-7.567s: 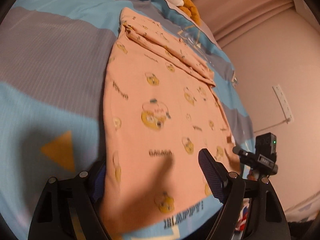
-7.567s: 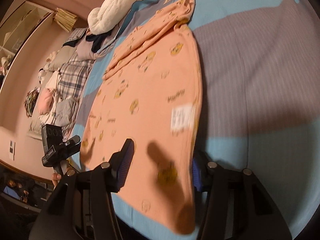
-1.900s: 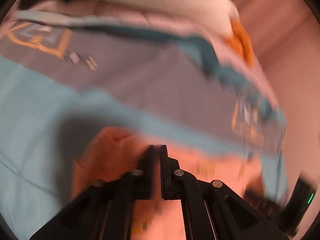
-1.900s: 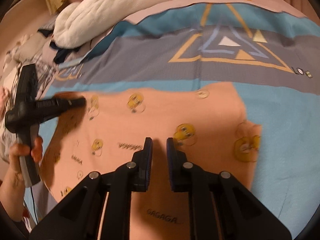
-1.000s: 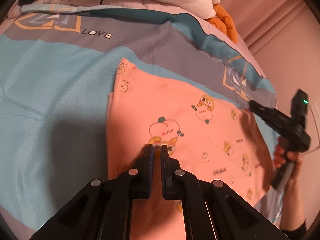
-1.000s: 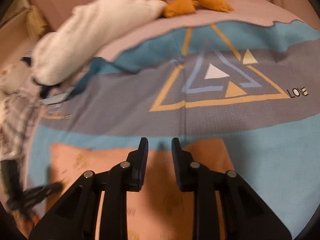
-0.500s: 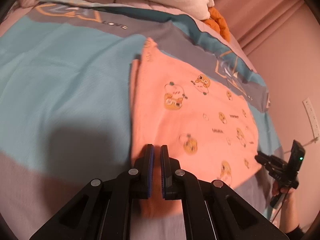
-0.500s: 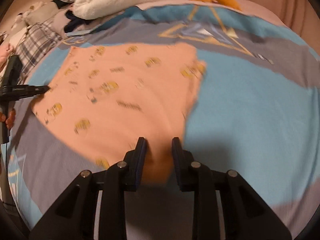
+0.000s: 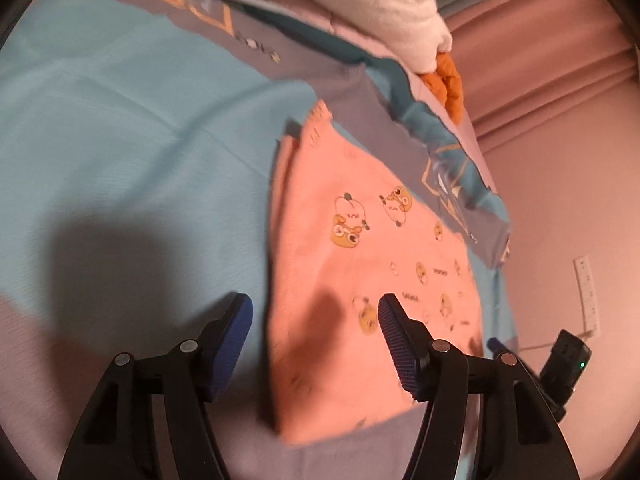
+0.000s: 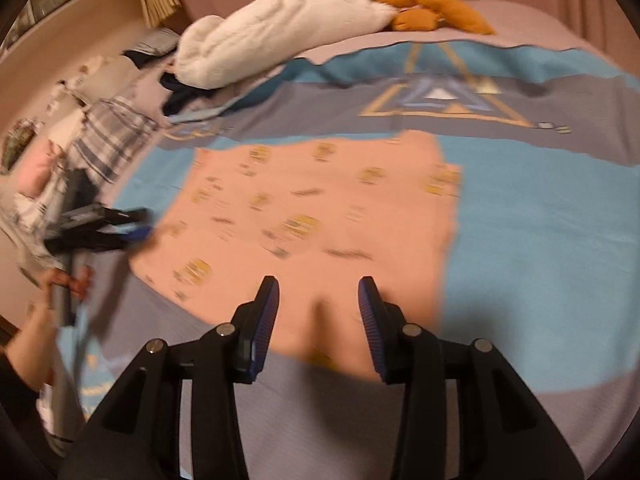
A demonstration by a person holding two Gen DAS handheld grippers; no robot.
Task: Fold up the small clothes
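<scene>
**Hovering over the folded peach garment, both grippers empty**

Looking along our left gripper (image 9: 314, 308), we see its jaws spread wide with nothing between them. The peach garment (image 9: 360, 264) lies flat on the bedspread (image 9: 120, 140), a folded rectangle printed with small cartoon animals and words. Its near left edge sits between our two blue-padded fingers (image 9: 394, 332), below them, and their shadow falls across the cloth. A doubled layer shows along the garment's left side near the far corner. Beyond it, a white plush bundle (image 9: 360, 4) and something orange (image 9: 448, 76) rest at the head of the bed. At lower right we glimpse the other tool, a black body with a small green light.

From our right gripper (image 10: 318, 304), the jaws also stand apart, moderately wide, holding nothing. The garment (image 10: 320, 216) lies ahead and partly beneath the fingers, its near edge just under the tips. This view is blurred, so the prints read only as yellow smudges. At far left the other gripper (image 10: 100, 228) appears beside the garment's left edge, gripped by a hand (image 10: 68, 280). A plaid cloth (image 10: 112, 136) is heaped past the bedspread (image 10: 540, 220).
</scene>
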